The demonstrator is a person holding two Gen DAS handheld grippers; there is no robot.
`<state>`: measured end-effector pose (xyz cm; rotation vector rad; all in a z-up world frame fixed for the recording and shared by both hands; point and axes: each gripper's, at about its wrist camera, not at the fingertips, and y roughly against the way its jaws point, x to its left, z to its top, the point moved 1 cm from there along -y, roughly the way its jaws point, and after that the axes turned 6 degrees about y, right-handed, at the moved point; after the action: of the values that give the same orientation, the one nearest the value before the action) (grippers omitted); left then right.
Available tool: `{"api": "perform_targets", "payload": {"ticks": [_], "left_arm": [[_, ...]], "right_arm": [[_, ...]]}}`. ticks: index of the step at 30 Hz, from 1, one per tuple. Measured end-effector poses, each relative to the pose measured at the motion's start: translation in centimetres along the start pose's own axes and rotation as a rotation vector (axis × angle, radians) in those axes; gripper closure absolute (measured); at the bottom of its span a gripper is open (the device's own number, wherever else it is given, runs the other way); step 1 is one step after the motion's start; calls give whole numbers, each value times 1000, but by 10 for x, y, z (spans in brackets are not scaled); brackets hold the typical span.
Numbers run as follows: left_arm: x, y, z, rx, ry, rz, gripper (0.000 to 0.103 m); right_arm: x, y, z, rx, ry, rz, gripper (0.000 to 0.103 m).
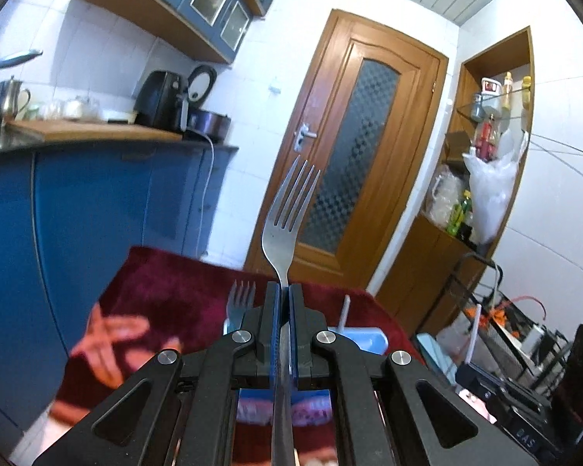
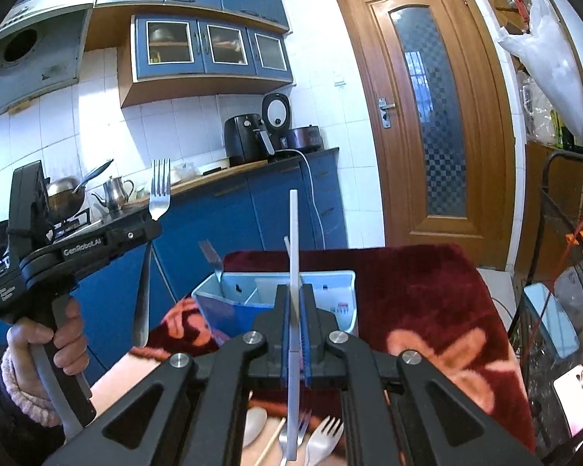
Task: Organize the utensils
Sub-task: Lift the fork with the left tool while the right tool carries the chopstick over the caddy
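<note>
Open air is seen ahead of both grippers, above the red patterned cloth point(image 2: 427, 295). The way forward and down is blocked by the blue compartmented holder point(image 2: 342, 295), from which a fork point(image 1: 240, 299) and a white stick point(image 1: 345, 312) rise. The right side is closed off by a black wire rack point(image 2: 559, 233). To the left, room is taken by the left gripper point(image 2: 151, 229) with its upright metal fork point(image 2: 158, 194), and behind it by the blue cabinets point(image 2: 229, 225). Loose cutlery point(image 2: 322, 439) is spread on the near cloth.

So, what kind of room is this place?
A home kitchen, most likely: blue cupboards on a tiled wall, a kettle beside a stove pan, and an air fryer on the counter.
</note>
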<state>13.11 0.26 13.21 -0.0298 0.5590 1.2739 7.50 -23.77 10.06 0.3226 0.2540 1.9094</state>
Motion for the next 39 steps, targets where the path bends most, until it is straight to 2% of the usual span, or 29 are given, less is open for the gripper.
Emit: {"api": "perform_targets", "payload": {"ticks": [9, 15, 26, 30, 32, 39], "left_arm": [[-9, -28, 27, -160, -45, 36, 99], [-4, -47, 31, -237, -47, 71, 99], [12, -80, 8, -250, -44, 117, 99], [14, -82, 0, -255, -58, 132, 100], [14, -82, -4, -256, -72, 132, 100], [8, -77, -14, -239, -120, 117, 100]], "right_arm": [[-5, -21, 21, -30, 16, -5, 97], [-8, -33, 36, -66, 37, -25, 97], [-24, -70, 45, -118, 21, -40, 97], [-22, -83, 39, -133, 68, -44, 97], [-23, -91, 31, -122, 90, -53, 97], [-36, -105, 16, -56, 46, -32, 97]]}}
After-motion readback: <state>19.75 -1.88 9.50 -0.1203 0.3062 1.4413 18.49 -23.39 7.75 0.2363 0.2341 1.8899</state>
